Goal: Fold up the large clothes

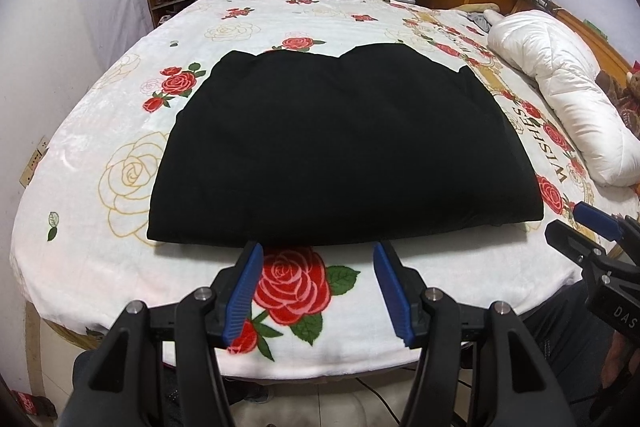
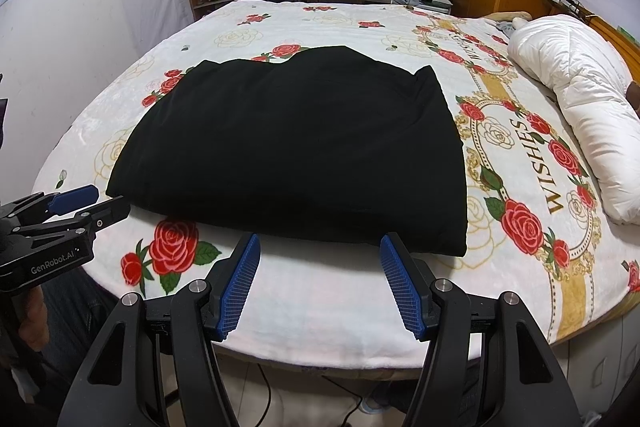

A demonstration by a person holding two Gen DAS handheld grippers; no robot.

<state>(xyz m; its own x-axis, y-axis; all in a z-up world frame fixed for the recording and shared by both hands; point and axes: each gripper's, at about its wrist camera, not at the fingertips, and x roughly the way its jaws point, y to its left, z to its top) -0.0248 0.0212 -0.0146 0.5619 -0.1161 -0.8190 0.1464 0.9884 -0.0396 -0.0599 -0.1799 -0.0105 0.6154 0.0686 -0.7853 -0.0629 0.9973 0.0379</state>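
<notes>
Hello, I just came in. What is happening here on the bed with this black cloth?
A person is folding a large black garment on a bed covered by a rose-print blanket, holding a two-finger gripper in each hand. The garment lies flat in a folded block near the bed's front edge. The left gripper and the right gripper both stand open and empty, just short of the garment's near edge, not touching it. A white duvet lies bundled at the right side.
</notes>
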